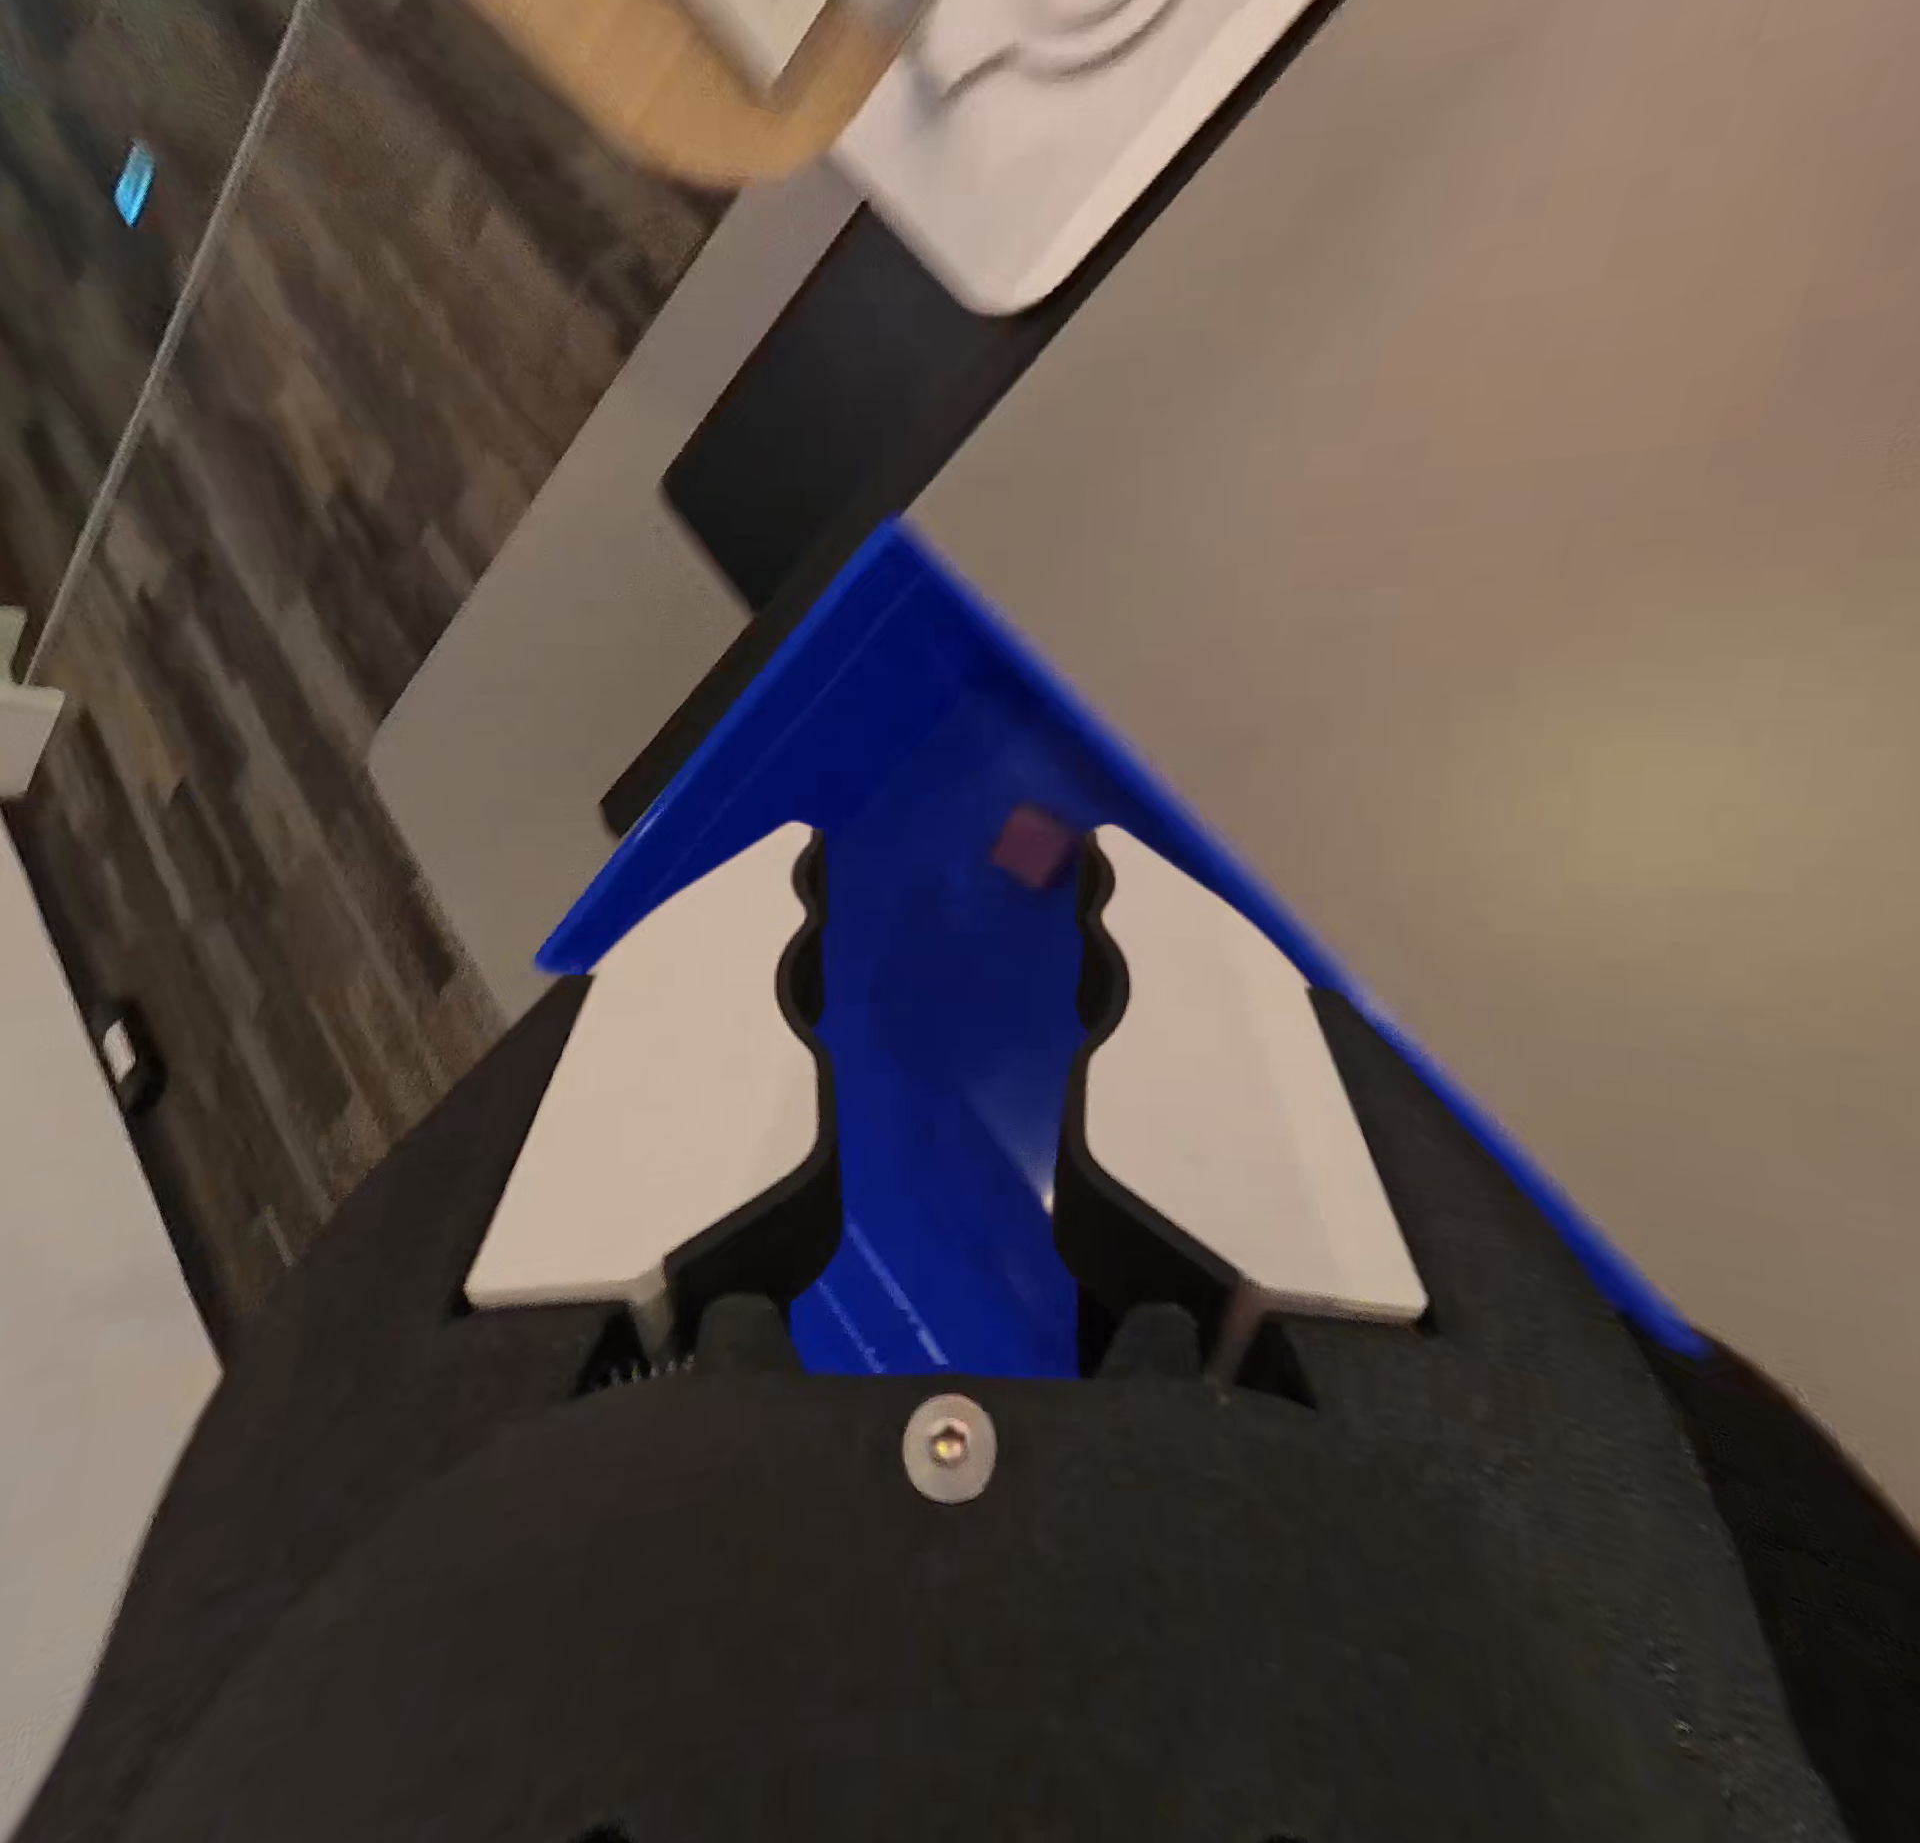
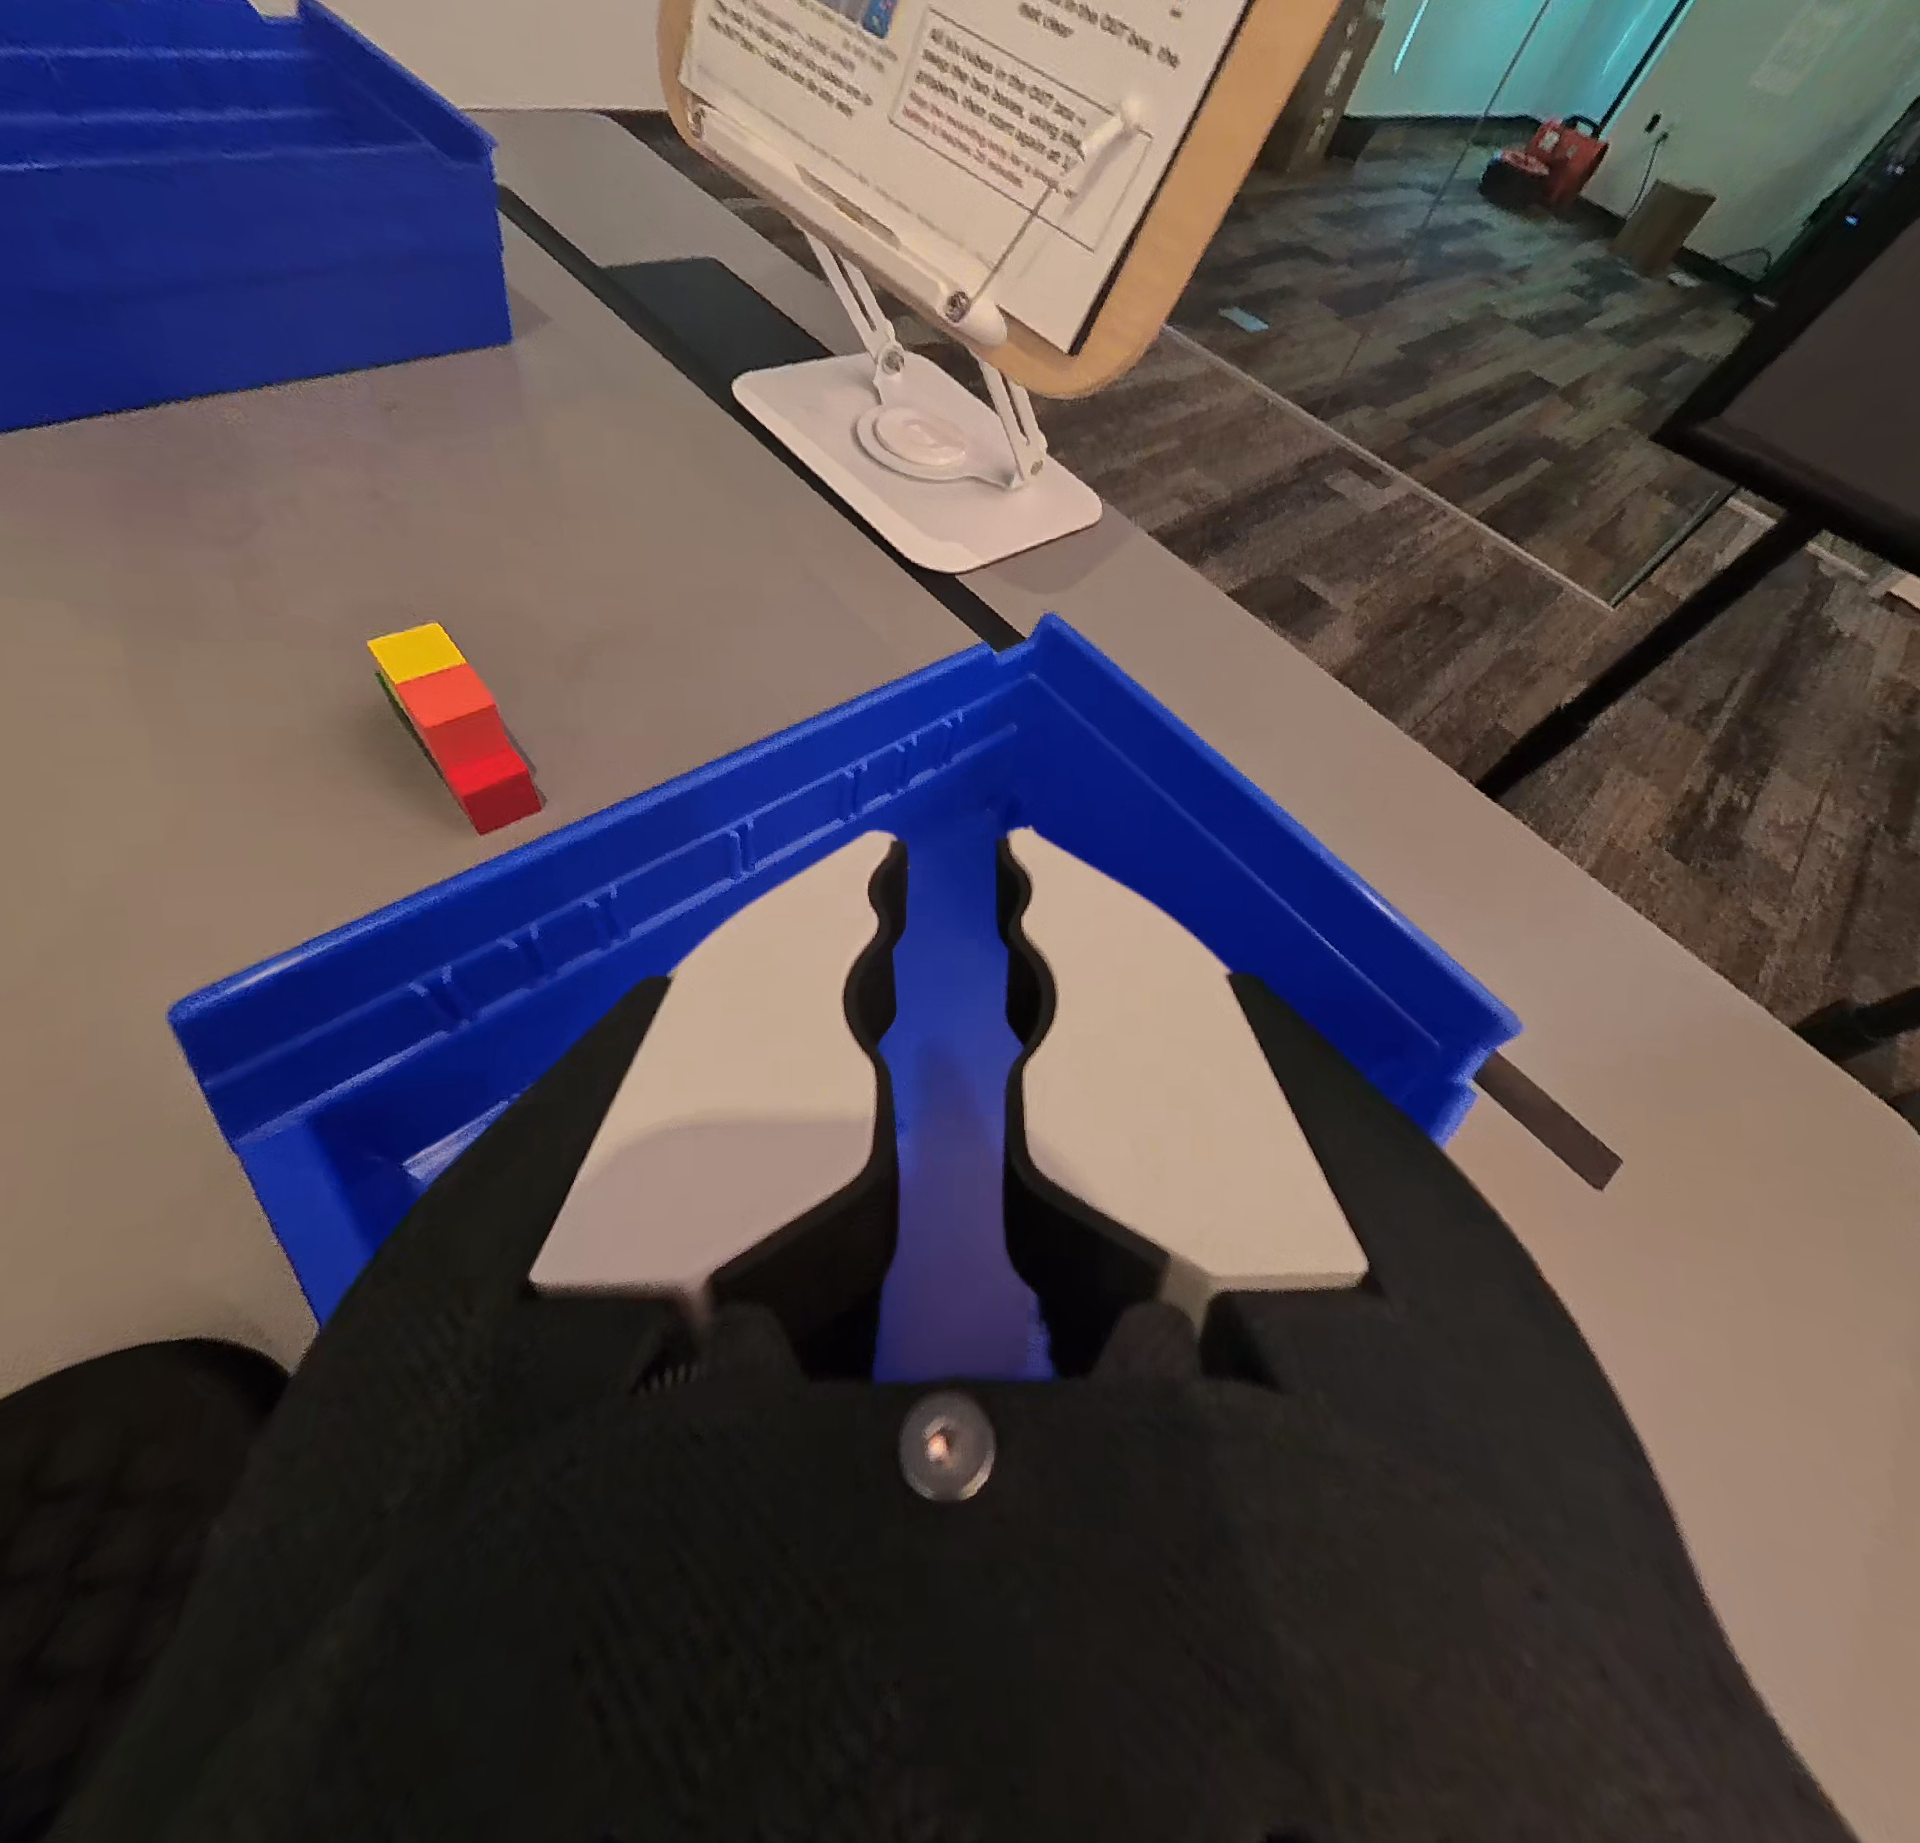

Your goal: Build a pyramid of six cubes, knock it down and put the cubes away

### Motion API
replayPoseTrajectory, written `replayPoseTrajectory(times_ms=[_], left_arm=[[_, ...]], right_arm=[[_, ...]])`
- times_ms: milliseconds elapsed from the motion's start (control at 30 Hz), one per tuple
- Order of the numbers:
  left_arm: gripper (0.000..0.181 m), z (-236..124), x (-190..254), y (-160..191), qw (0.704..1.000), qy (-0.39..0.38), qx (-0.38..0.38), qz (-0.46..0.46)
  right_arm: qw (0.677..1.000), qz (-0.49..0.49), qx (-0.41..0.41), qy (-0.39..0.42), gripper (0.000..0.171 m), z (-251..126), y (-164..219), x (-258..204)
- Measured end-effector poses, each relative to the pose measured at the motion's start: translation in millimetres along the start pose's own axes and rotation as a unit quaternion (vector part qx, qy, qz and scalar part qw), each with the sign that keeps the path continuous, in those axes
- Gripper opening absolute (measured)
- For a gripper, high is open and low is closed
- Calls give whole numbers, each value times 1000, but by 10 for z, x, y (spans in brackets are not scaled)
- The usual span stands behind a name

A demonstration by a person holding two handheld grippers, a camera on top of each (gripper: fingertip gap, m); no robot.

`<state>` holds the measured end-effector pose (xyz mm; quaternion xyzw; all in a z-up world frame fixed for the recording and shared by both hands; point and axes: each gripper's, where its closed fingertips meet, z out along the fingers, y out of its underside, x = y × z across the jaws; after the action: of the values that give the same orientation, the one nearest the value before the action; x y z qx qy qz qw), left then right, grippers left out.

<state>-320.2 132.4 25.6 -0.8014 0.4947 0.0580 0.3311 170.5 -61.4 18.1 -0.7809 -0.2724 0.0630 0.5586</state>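
In the left wrist view my left gripper (image 1: pixel 951 848) is open and empty over a blue bin (image 1: pixel 831 713). A purple cube (image 1: pixel 1023 848) lies inside the bin beside the right fingertip. This view is blurred. In the right wrist view my right gripper (image 2: pixel 948 848) hangs over the near blue bin (image 2: pixel 727 837), its jaws a narrow gap apart with nothing between them. On the grey table (image 2: pixel 623 546), left of this bin, a yellow cube (image 2: pixel 416 650), an orange cube (image 2: pixel 452 707) and a red cube (image 2: pixel 499 791) touch in a row. A green cube (image 2: pixel 390 697) peeks out under them.
A second blue bin (image 2: pixel 239 193) stands at the far left of the table. A white stand (image 2: pixel 935 463) holding a wooden board with a sheet (image 2: pixel 935 79) sits at the table's far edge. The table drops off to carpet floor on the right. The tips of one gripper are about 55 cm away from the tips of the other.
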Motion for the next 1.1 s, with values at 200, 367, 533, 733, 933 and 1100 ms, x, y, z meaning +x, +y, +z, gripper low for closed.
replayPoseTrajectory(times_ms=[200,367,533,733,933,1100], left_arm=[[48,762,128,635,993,103,-14,55],[46,1221,289,731,988,138,-15,72],[48,1437,343,774,982,173,-33,71],[29,1470,331,865,978,186,-66,65],[28,1035,24,601,990,135,-3,36],[28,140,-318,-20,996,19,88,14]], right_arm=[[1000,-10,-11,-13,17,78,-26,-81],[1000,-2,1,-16,17,85,-69,-90],[1000,12,-20,-20,17,148,66,-106],[999,11,-25,-21,17,168,86,-96],[1000,13,-16,-19,17,139,60,-63],[1000,14,-5,-11,17,91,29,-39]])
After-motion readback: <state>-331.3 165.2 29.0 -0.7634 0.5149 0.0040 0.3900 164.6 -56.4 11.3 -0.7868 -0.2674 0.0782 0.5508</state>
